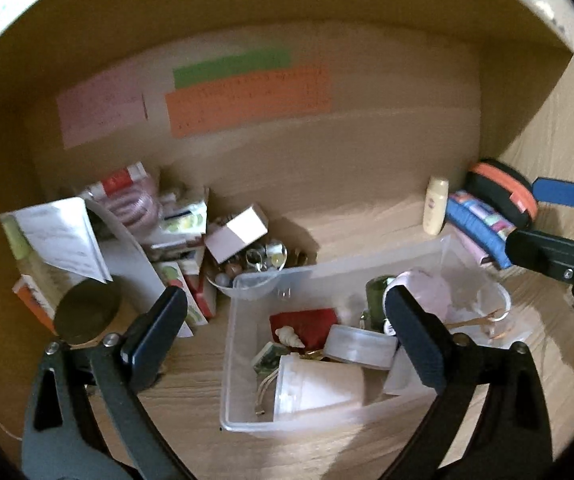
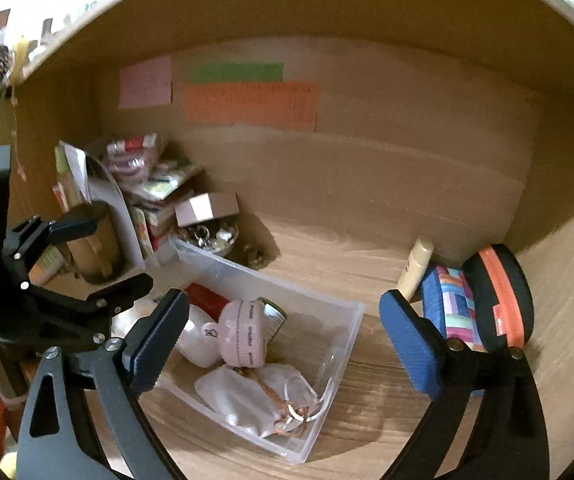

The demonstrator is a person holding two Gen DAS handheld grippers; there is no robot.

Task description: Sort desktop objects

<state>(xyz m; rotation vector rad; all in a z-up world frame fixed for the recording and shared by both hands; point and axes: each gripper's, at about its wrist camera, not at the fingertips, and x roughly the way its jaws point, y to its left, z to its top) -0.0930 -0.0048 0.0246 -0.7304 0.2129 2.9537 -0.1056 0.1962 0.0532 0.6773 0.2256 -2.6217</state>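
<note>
Both our left gripper [image 1: 283,332] and right gripper [image 2: 283,344] gape empty over the clear plastic bin [image 1: 243,420], whose light, thin, slippery walls we'd pinch at opposite rims.

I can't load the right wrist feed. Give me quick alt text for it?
The open right gripper, holding nothing, hangs over a clear plastic bin holding a pink round timer and a white drawstring pouch. A black case with an orange zip stands right; the left gripper enters left.
</note>
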